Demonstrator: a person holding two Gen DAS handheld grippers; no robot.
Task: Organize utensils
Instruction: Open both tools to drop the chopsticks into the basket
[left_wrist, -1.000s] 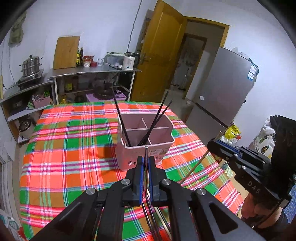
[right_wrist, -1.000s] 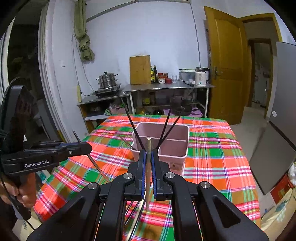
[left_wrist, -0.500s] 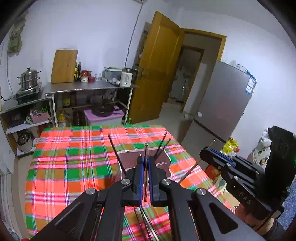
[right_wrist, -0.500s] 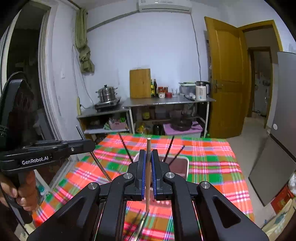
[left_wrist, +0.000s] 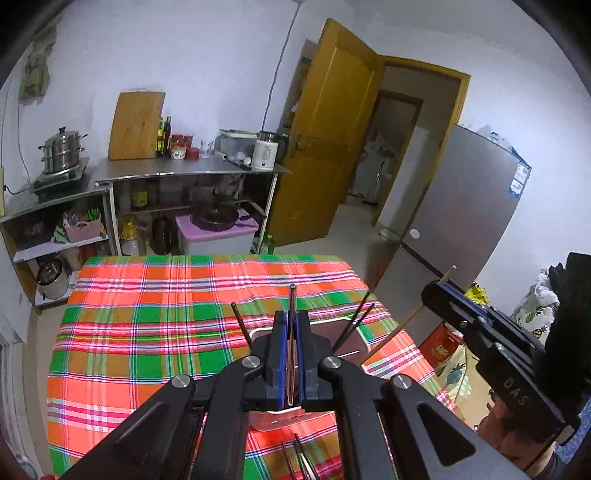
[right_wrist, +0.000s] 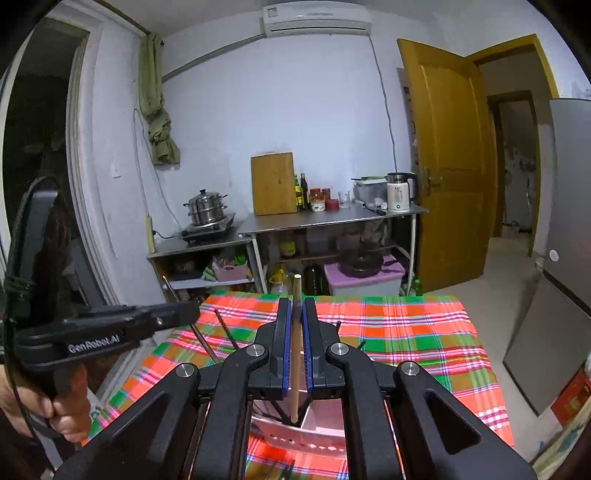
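My left gripper (left_wrist: 290, 319) is shut on a thin dark metal chopstick (left_wrist: 291, 295) that points up and away. Under it sits the pink divided utensil holder (left_wrist: 354, 341), mostly hidden by the fingers, with black chopsticks (left_wrist: 361, 314) standing in it. At the right of that view my right gripper (left_wrist: 454, 299) is shut on a wooden chopstick (left_wrist: 402, 328). In the right wrist view the right gripper (right_wrist: 295, 306) clamps the wooden chopstick (right_wrist: 295, 354) above the holder (right_wrist: 317, 439). The left gripper (right_wrist: 177, 314) shows at the left with its dark chopstick (right_wrist: 202, 341).
The holder stands on a table with an orange-green plaid cloth (left_wrist: 166, 332). Loose thin utensils (left_wrist: 295, 458) lie near the front edge. Beyond the table are steel shelves (right_wrist: 332, 218), a yellow door (right_wrist: 447, 166) and a grey fridge (left_wrist: 472, 206). A hand (right_wrist: 62, 413) grips the left handle.
Both grippers have risen and drawn back with their chopsticks still clamped. The holder has dropped lower in both views and is now largely behind the fingers.
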